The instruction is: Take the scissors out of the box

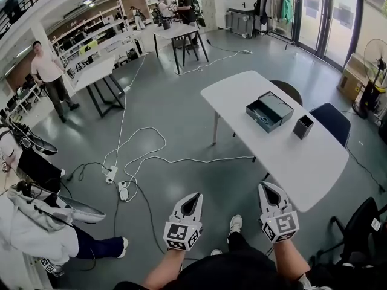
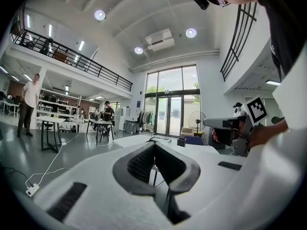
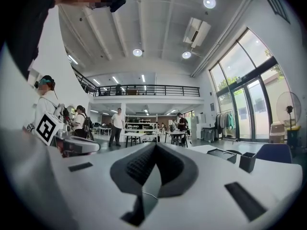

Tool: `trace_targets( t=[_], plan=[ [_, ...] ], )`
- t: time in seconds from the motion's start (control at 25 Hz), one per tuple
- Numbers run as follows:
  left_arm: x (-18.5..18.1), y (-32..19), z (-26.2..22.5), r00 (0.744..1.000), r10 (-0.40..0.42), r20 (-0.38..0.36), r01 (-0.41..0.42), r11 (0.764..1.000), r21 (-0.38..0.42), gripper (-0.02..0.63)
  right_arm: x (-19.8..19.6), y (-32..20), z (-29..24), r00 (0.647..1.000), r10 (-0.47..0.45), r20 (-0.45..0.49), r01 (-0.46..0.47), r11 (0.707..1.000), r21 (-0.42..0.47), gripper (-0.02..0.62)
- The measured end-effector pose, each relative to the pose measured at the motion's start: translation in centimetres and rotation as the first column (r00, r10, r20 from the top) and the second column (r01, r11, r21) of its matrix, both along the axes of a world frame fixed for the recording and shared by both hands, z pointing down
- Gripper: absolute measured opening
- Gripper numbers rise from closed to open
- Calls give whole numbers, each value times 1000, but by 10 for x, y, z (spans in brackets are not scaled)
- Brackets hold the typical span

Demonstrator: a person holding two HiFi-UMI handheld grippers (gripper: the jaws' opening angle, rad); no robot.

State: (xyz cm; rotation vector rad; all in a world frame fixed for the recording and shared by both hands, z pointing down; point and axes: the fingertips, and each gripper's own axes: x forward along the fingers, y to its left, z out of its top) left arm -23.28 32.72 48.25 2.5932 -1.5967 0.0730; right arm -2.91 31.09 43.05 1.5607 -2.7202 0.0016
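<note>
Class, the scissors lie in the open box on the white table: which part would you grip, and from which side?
From above: the scissors lie flat inside the open box, whose walls block a level approach. Probably grip across the handles, seemingly at the near end; the view is small.

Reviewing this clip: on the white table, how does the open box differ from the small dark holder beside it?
The box is low and wide, lying open in two halves; the holder is small, square and upright. The box shows a grey half and a darker half; the holder looks almost black all over. Something dark lies in the box; the holder's inside cannot be made out. Both rest on the white table, near the same long edge.
</note>
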Motion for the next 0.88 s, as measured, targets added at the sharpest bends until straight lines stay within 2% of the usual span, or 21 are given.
trace_targets(
  t=[0.28, 0.48, 0.88],
  plan=[
    [10, -84, 3, 1000, 17, 18, -16, 1000, -8, 11, 8, -82, 5, 1000, 6, 14, -5, 1000, -10, 5],
    [33, -124, 3, 999, 21, 33, -21, 1000, -13, 11, 34, -123, 5, 1000, 16, 25, -16, 1000, -17, 6],
    [52, -211, -10, 998, 16, 57, -16, 1000, 8, 11, 50, -215, -1, 1000, -1, 18, 1, 1000, -11, 6]
  ],
)
